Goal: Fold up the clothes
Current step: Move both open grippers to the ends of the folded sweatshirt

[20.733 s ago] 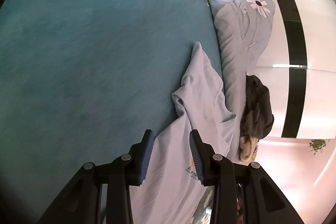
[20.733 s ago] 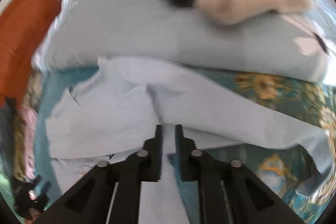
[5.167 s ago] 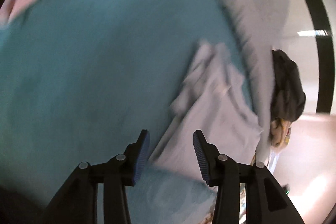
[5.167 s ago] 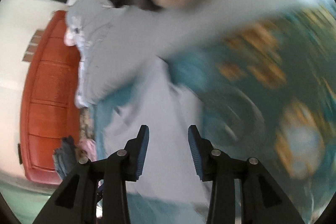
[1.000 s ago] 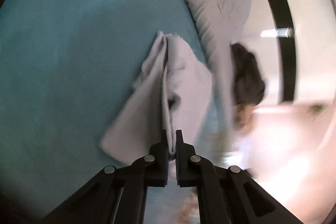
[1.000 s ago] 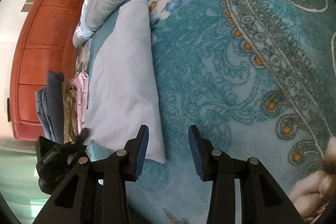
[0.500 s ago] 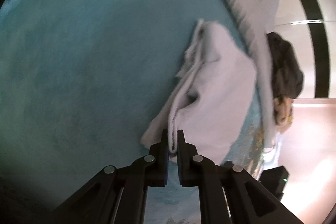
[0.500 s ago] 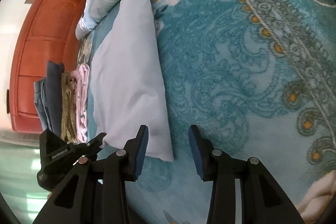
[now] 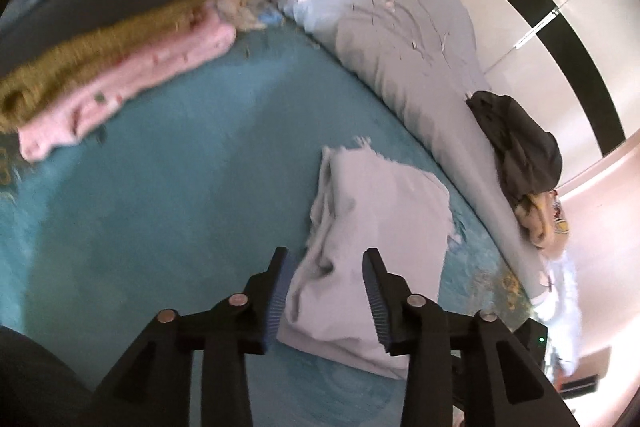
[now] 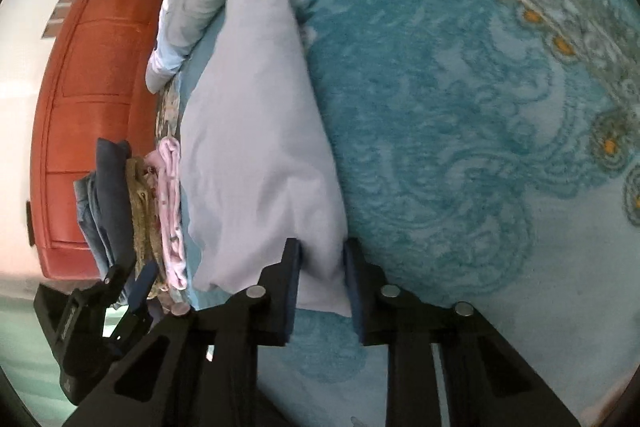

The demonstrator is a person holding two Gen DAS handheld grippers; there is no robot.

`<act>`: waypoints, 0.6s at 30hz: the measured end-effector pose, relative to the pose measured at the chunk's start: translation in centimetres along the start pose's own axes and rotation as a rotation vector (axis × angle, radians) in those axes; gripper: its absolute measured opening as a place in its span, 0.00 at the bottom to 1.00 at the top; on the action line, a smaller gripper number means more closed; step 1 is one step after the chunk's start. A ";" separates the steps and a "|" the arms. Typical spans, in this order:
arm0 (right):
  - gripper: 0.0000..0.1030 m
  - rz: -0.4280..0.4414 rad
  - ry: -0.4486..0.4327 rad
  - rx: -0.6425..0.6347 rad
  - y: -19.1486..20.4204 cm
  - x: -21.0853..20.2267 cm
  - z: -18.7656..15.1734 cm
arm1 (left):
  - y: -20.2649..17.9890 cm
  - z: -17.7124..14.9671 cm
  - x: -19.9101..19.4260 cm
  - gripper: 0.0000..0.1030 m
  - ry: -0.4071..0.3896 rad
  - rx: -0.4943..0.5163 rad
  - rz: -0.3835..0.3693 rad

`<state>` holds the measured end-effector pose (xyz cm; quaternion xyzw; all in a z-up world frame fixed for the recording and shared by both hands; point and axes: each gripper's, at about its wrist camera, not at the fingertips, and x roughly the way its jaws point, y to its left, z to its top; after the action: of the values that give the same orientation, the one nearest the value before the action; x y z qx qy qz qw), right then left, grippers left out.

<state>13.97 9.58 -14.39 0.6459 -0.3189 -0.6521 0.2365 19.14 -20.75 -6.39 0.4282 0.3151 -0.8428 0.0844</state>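
Note:
A pale lilac garment (image 9: 384,227), folded into a long rectangle, lies flat on the teal patterned blanket (image 9: 180,187). My left gripper (image 9: 326,291) hovers above its near end; the jaws are opening and nothing is between the pads. In the right wrist view the same garment (image 10: 256,131) stretches away from me. My right gripper (image 10: 322,267) straddles its near corner, jaws closing, and the cloth fills the gap from pad to pad. The left gripper (image 10: 132,273) shows at the lower left of that view, clear of the cloth.
A stack of folded clothes (image 9: 120,27), dark blue over olive over pink, sits on the blanket beside the garment and appears as the stack (image 10: 136,211). A grey floral quilt (image 9: 400,39) runs along the far side with a dark crumpled garment (image 9: 516,143) on it. An orange-red headboard (image 10: 88,87) stands behind.
The left gripper has let go of the garment's edge, opened and lifted, swinging to face the stack. The right gripper's fingers have narrowed onto the garment's near corner.

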 end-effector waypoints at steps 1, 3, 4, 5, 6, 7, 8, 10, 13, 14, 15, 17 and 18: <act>0.22 0.007 0.006 0.006 -0.2 0.1 0.1 | -0.3 -0.1 -0.2 0.52 -0.009 0.013 0.017; 0.22 0.008 0.013 0.002 -0.2 0.2 0.2 | -0.7 0.0 -0.7 0.57 -0.024 0.034 0.043; 0.22 0.006 0.013 0.000 -0.2 0.2 0.2 | -1.0 0.1 -0.6 0.57 -0.027 0.043 0.052; 0.22 0.004 0.013 -0.001 -0.2 0.2 0.2 | -1.1 0.2 -0.6 0.58 -0.026 0.051 0.059; 0.22 0.003 0.013 -0.002 -0.2 0.3 0.2 | -1.2 0.2 -0.6 0.58 -0.024 0.055 0.061; 0.22 0.000 0.012 -0.007 -0.1 0.3 0.2 | -1.3 0.3 -0.7 0.59 -0.022 0.057 0.060; 0.21 -0.003 0.010 -0.012 -0.1 0.3 0.1 | -1.5 0.3 -0.6 0.59 -0.018 0.060 0.062; 0.15 -0.019 0.010 -0.028 0.1 0.2 0.1 | -1.8 0.2 -0.5 0.59 -0.018 0.076 0.076; 0.07 -0.046 0.021 -0.071 0.6 0.1 0.2 | -2.0 0.1 -1.0 0.59 -0.019 0.095 0.086; 0.07 -0.056 0.027 -0.091 0.9 0.0 0.3 | -2.1 0.1 -1.1 0.59 -0.018 0.098 0.086; 0.07 -0.069 0.033 -0.119 1.2 -0.2 0.4 | -2.1 0.0 -1.1 0.59 -0.016 0.100 0.086; 0.06 -0.078 0.053 -0.165 1.7 -0.4 0.7 | -1.9 0.0 -0.9 0.59 -0.001 0.096 0.084; 0.06 -0.081 0.063 -0.186 1.9 -0.5 0.9 | -1.8 0.0 -0.8 0.59 0.009 0.090 0.084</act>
<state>12.90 8.74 -12.66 0.6537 -0.2231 -0.6672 0.2788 18.86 -19.46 -4.98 0.4480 0.2589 -0.8500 0.0990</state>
